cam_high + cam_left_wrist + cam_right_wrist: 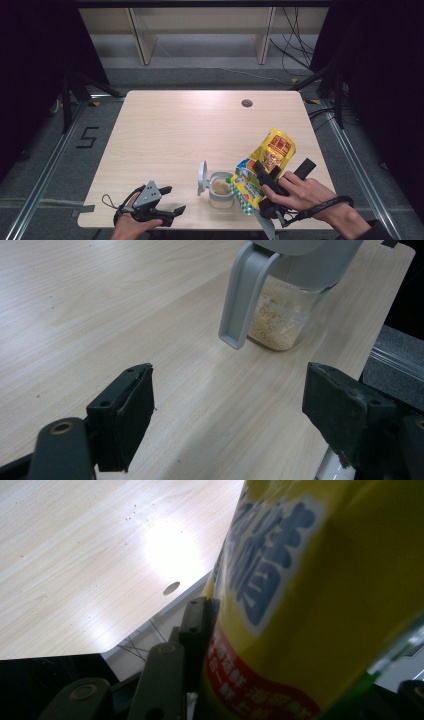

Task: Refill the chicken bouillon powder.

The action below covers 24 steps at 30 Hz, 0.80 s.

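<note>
So our right tool (264, 186) is clamped on the yellow snack bag (263, 167), holding it tipped up over the near right part of the table (175, 130), its lower end right next to the little clear jar (220, 190). The jar sits near the front edge with pale crumbs inside and its grey lid (202, 177) flipped open to the left. Our left tool (167, 200) hangs near the front left edge, jaws spread wide with nothing between them, pointed at the jar.

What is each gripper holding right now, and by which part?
Right gripper clamps the yellow bag across its middle; left gripper holds nothing.
</note>
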Available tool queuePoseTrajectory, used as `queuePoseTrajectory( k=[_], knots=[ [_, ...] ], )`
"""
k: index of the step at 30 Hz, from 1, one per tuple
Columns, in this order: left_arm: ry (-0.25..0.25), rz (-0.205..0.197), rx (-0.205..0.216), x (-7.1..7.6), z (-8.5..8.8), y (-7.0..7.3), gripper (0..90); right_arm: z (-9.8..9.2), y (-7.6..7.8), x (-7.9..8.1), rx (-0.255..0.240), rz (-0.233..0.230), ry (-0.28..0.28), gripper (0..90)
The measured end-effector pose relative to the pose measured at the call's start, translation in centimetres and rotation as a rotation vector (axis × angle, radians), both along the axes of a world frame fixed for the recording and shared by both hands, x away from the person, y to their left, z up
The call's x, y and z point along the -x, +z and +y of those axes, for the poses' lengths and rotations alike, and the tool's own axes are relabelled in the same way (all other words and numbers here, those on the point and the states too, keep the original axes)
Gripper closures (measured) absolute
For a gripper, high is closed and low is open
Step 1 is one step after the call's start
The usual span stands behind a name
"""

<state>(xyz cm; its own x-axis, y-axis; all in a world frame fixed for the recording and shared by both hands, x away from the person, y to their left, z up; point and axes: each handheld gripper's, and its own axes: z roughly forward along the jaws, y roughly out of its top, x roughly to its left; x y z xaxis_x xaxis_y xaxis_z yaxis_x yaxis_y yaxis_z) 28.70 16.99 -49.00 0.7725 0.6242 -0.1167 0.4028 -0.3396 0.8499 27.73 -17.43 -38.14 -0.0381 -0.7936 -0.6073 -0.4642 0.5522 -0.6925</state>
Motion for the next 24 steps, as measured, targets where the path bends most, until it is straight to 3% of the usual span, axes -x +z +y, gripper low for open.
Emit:
queuePoseTrajectory(
  k=[12, 14, 16, 24],
  knots=[
    [0.001, 0.001, 0.001, -0.01, 0.00, -0.01, 20.2, -0.06, 0.03, -0.02, 0.002, 0.003, -0.013, 66.9],
    [-0.002, -0.005, -0.021, -0.09, 0.14, 0.01, 20.3, -0.04, 0.02, -0.02, 0.003, 0.003, -0.013, 66.9],
    [0.001, 0.001, 0.000, -0.01, 0.01, -0.02, 20.2, -0.06, 0.02, 0.00, 0.002, 0.003, -0.013, 66.9],
    [0.000, -0.003, -0.013, -0.06, 0.09, -0.01, 20.2, -0.17, 0.04, 0.00, -0.004, -0.003, -0.010, 67.0]
  ],
)
